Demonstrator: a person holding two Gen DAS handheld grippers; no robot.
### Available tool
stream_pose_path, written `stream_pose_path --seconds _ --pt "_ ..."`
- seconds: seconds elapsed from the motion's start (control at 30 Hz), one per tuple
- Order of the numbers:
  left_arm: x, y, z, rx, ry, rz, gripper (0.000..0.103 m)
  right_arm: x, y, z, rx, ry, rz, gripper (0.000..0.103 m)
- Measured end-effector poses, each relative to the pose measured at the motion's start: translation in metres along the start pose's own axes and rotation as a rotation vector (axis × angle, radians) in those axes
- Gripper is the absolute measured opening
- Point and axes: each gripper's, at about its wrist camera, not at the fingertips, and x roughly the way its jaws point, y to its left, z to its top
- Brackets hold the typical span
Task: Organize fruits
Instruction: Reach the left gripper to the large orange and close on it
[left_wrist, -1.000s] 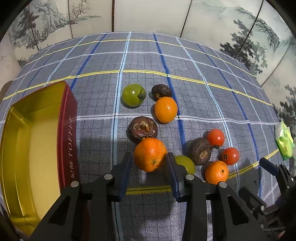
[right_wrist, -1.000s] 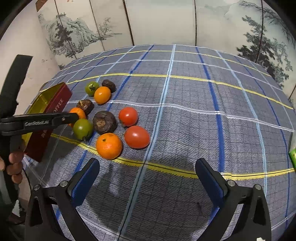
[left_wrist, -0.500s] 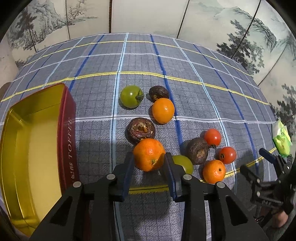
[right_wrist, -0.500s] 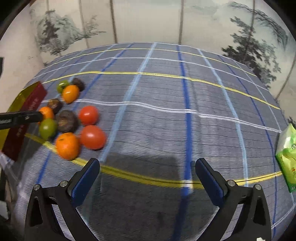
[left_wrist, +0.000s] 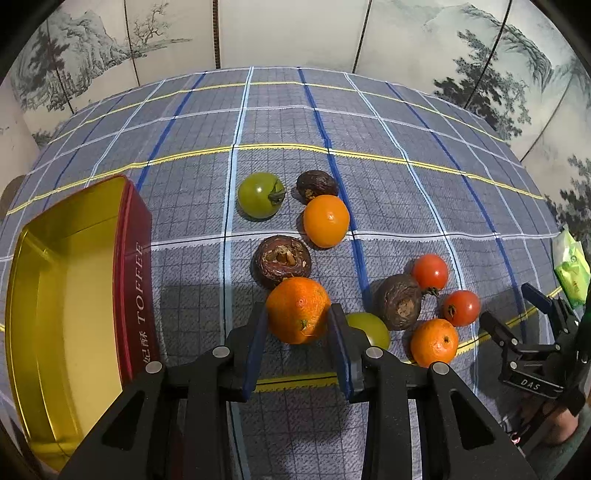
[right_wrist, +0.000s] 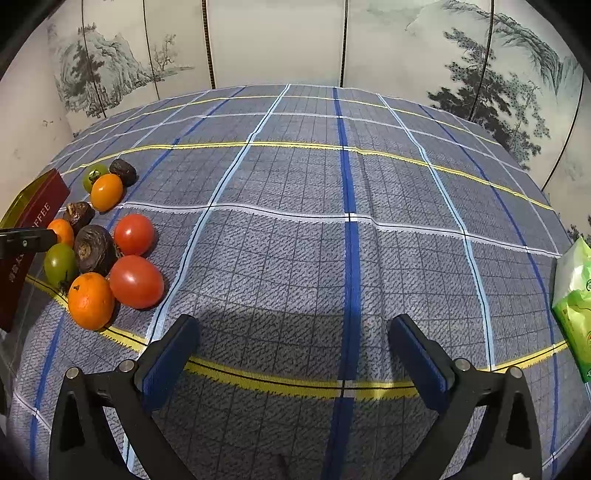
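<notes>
Closed since a second ago: left tongs (left_wrist: 297, 321) now clamped on orange (left_wrist: 298, 311) resting on worktop (left_wrist: 388, 206) beside toffee tin (left_wrist: 137, 258), right tongs (right_wrist: 291, 354) swung rightward, apart, empty; pick step, lift into tin judged next.

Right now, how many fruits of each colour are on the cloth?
Orange: 3
Red: 2
Green: 2
Dark brown: 3
Total: 10
</notes>
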Motion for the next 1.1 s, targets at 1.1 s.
stream_pose_path --seconds 1.1 --pt "0.021 0.001 0.034 -0.112 0.165 -0.007 0.05 0.001 -0.002 -0.001 0.001 -0.007 -0.002 0.103"
